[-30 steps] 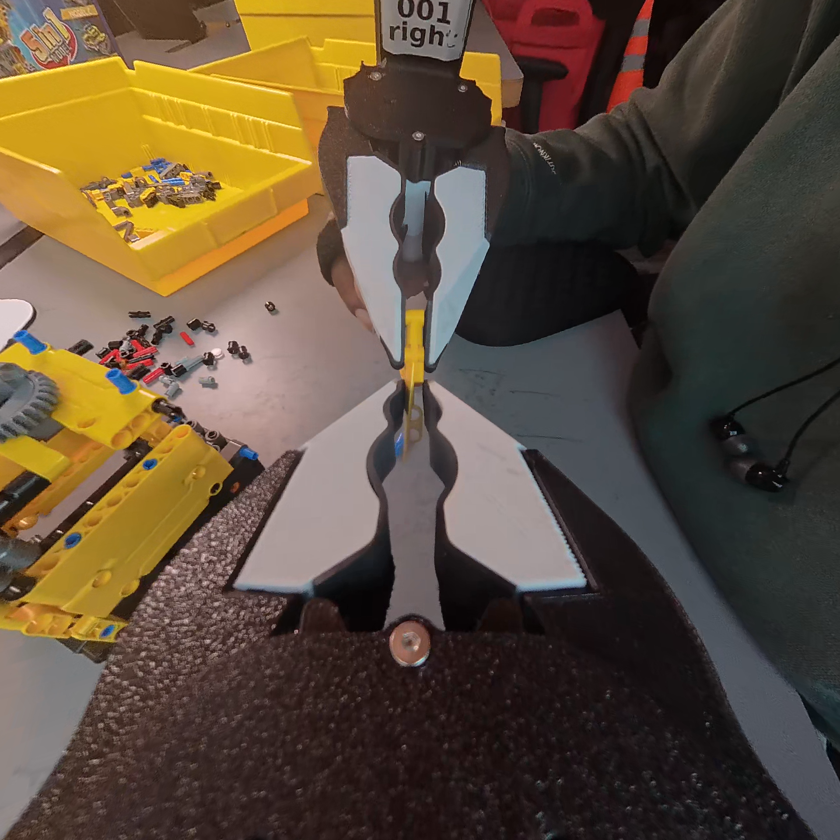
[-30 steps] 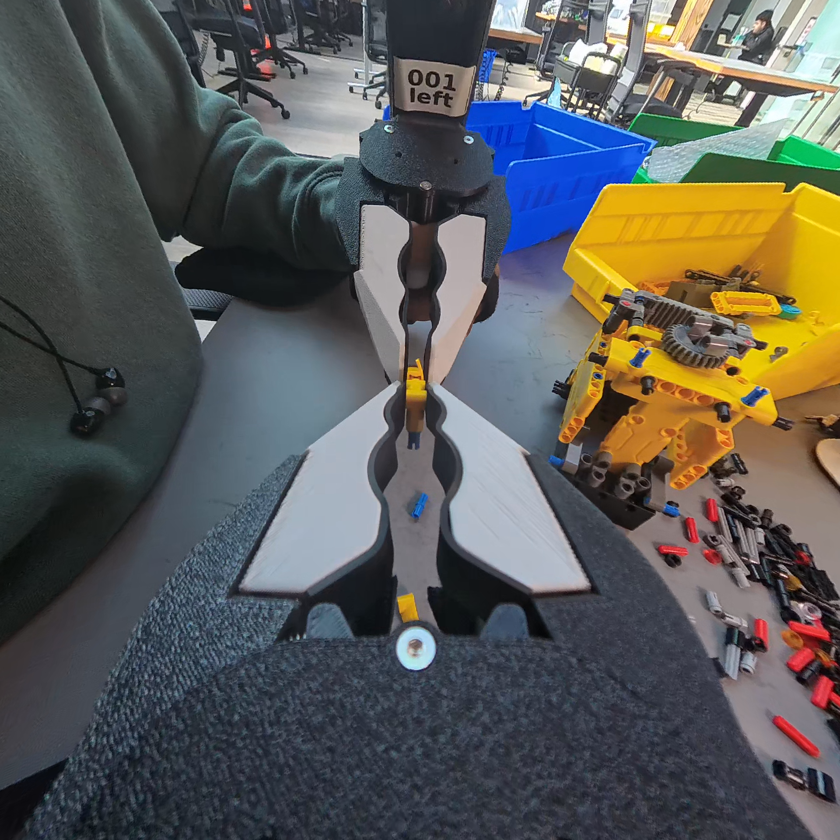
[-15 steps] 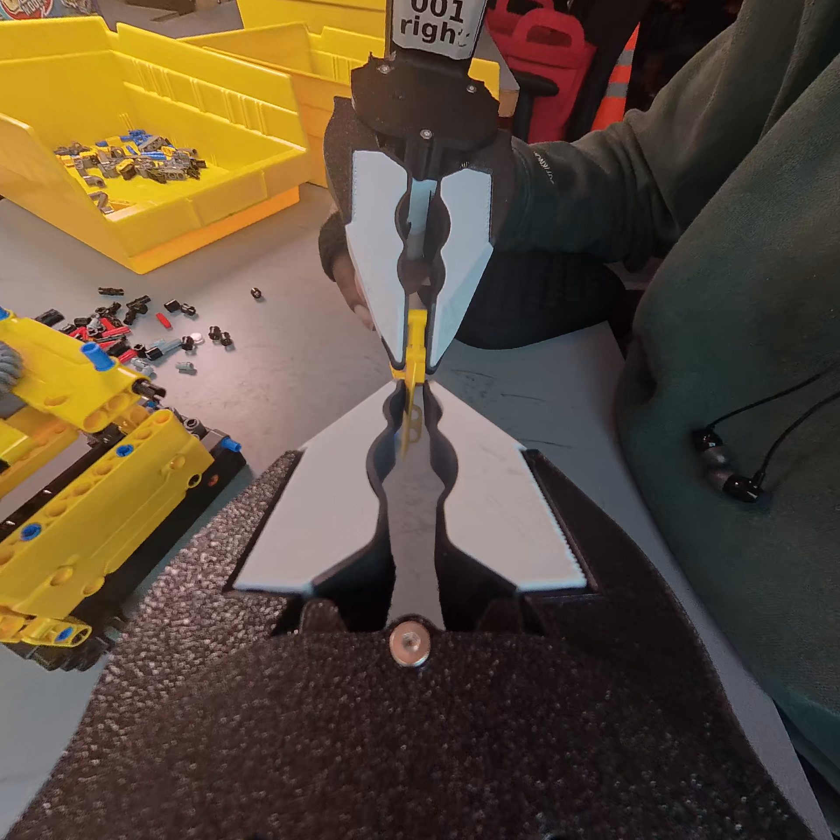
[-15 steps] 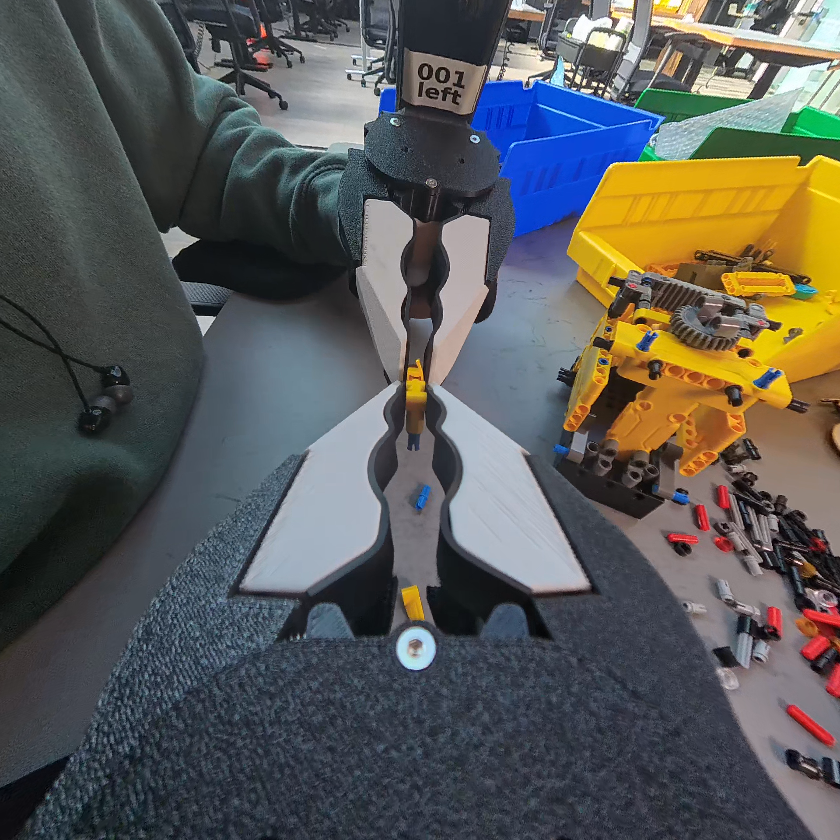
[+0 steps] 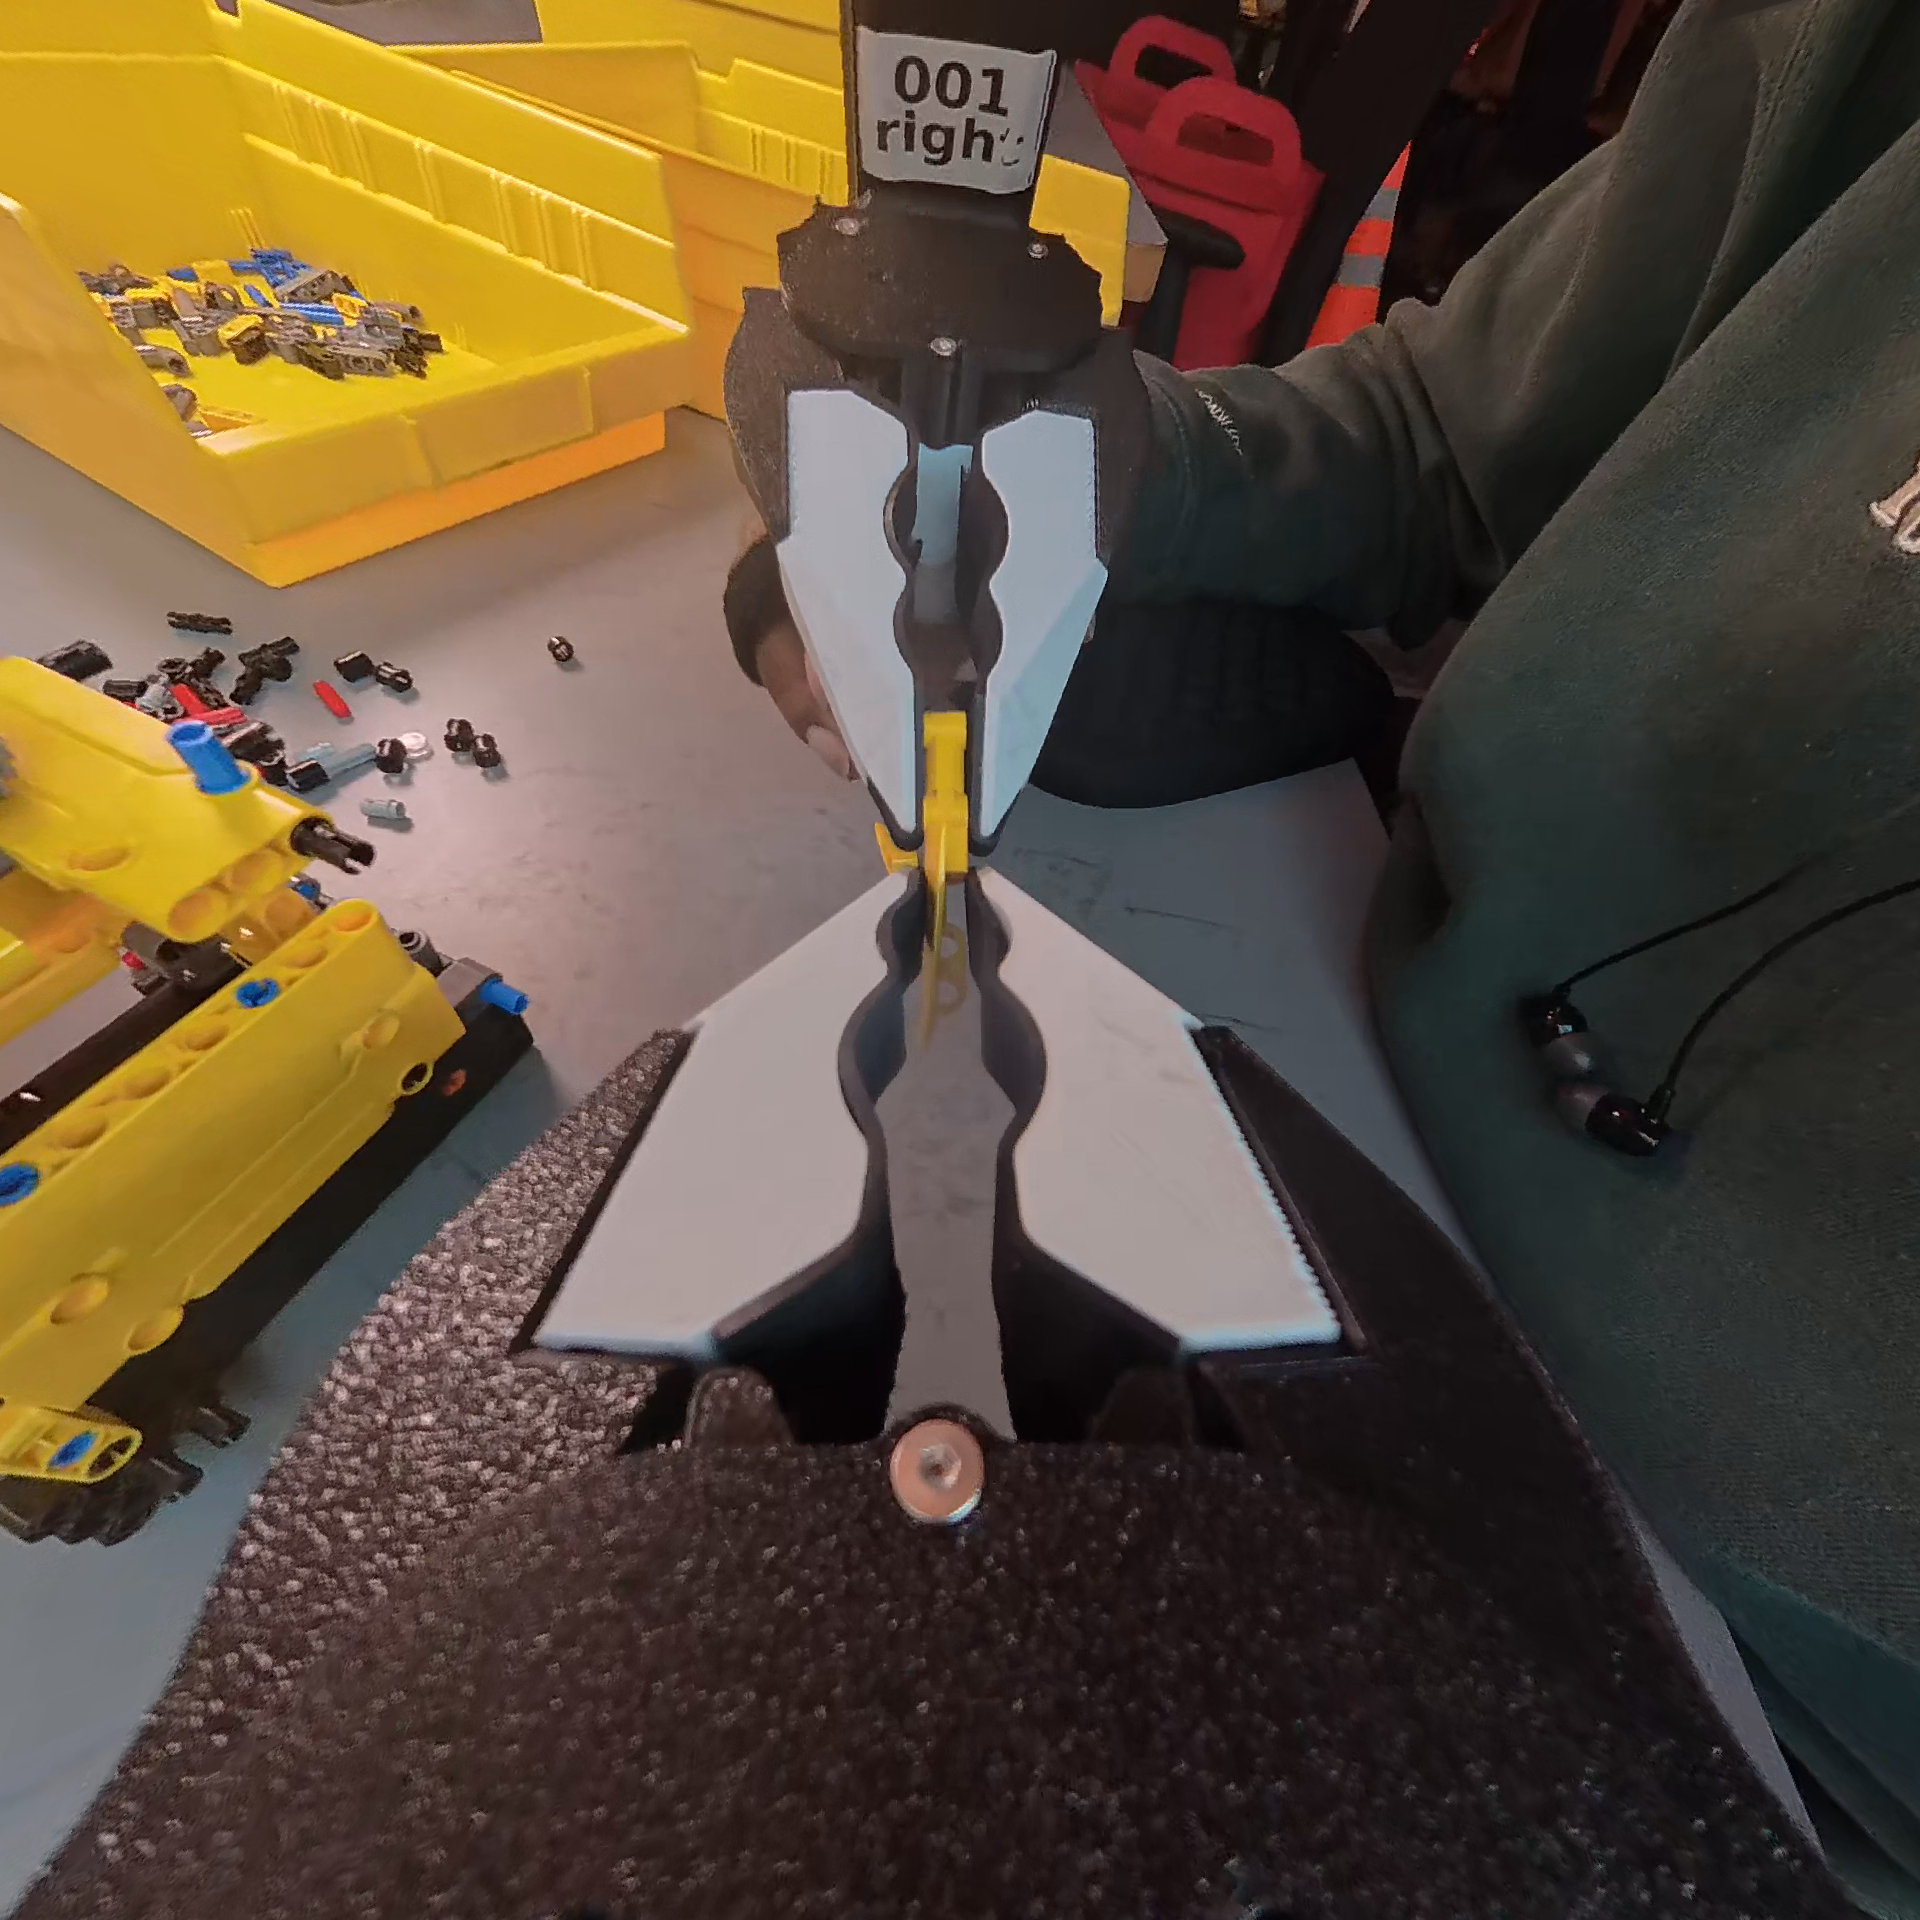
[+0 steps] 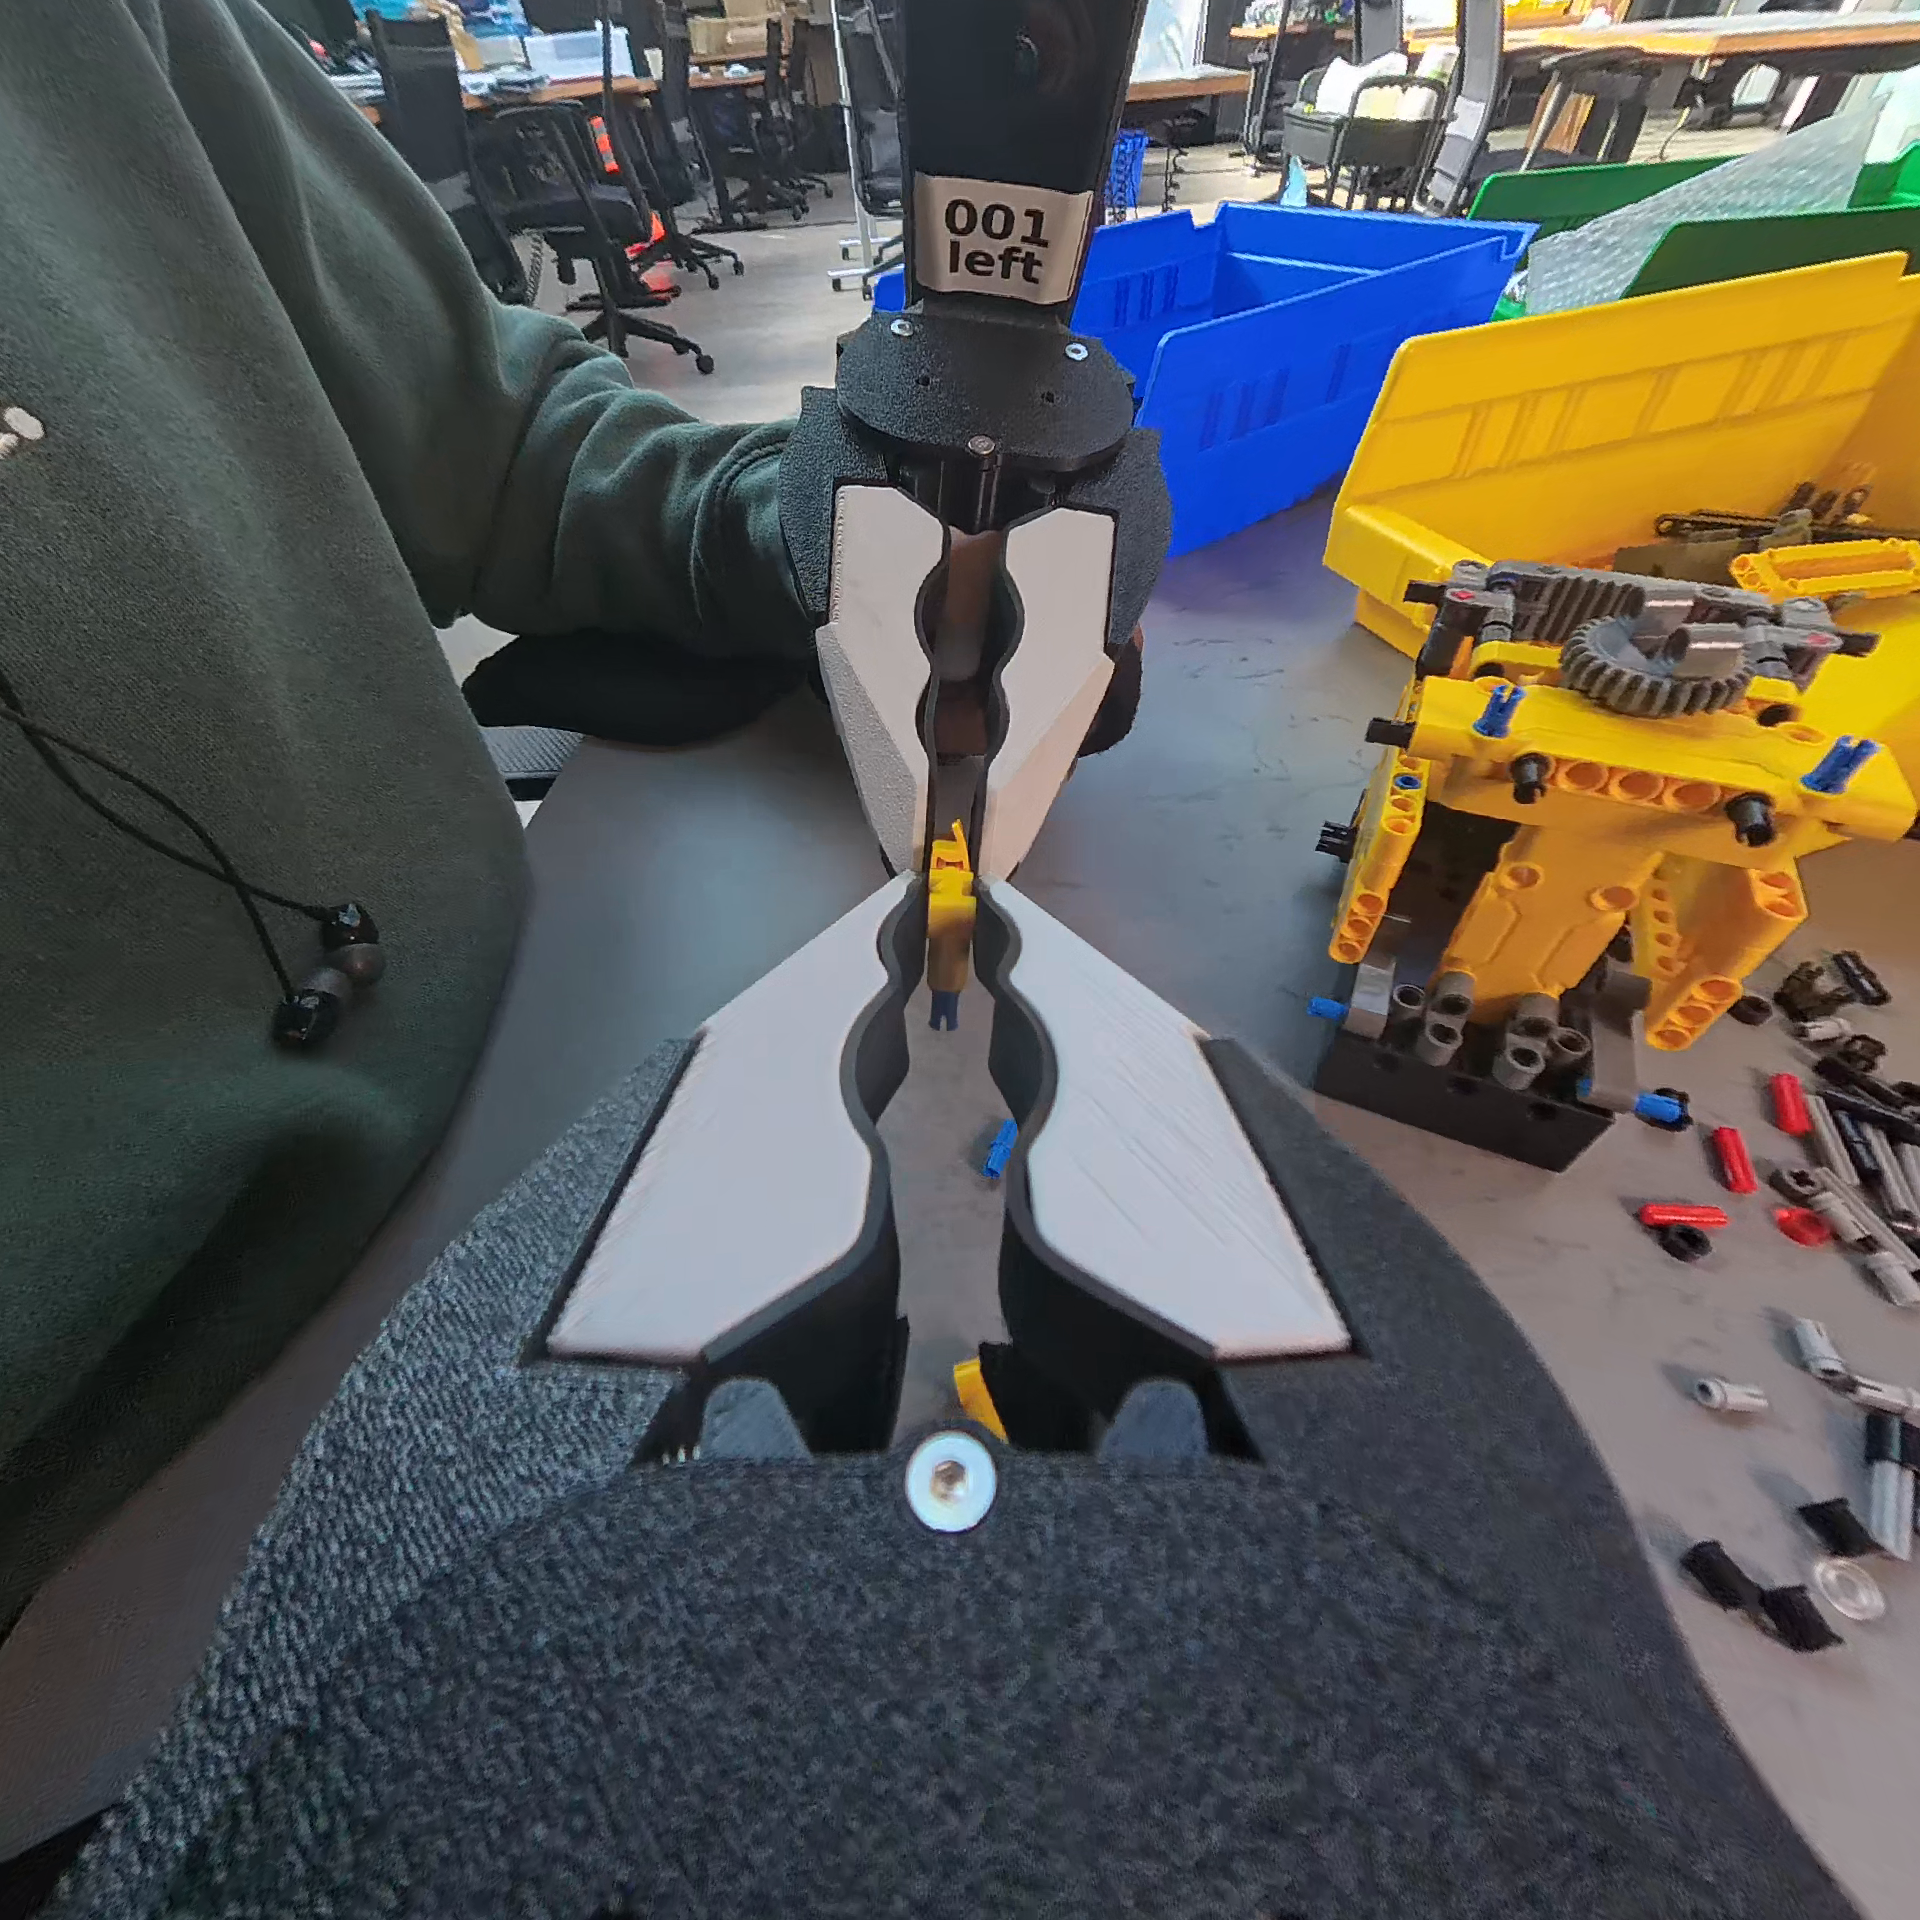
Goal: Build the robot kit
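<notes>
My two grippers meet tip to tip above the grey table [image 5: 644, 894]. My left gripper [image 5: 940, 883] is shut on a thin yellow holed beam [image 5: 943, 971], seen edge-on between its fingers. My right gripper [image 6: 948, 896] is shut on a small yellow piece [image 6: 948, 940] with a blue pin at its near end. In the left wrist view the right gripper [image 5: 940, 831] faces me with its yellow piece [image 5: 943, 769]. In the right wrist view the left gripper [image 6: 951, 844] faces me. The two yellow parts touch at the tips.
A yellow and black brick model [image 5: 197, 1049] [image 6: 1600, 831] stands beside the grippers among loose pins [image 6: 1829, 1174]. A blue pin [image 6: 997, 1148] and a yellow part [image 6: 977, 1387] lie under my right gripper. Yellow bins [image 5: 343, 312] and a blue bin [image 6: 1299, 343] stand behind. A person in a green sweatshirt [image 5: 1714, 831] is close by. My left and right fingertips are right by each other.
Both grippers stay shut and tip to tip. They have shifted together over the table, so the model sits farther left in the left wrist view. The blue pin between my left fingers is out of sight.
</notes>
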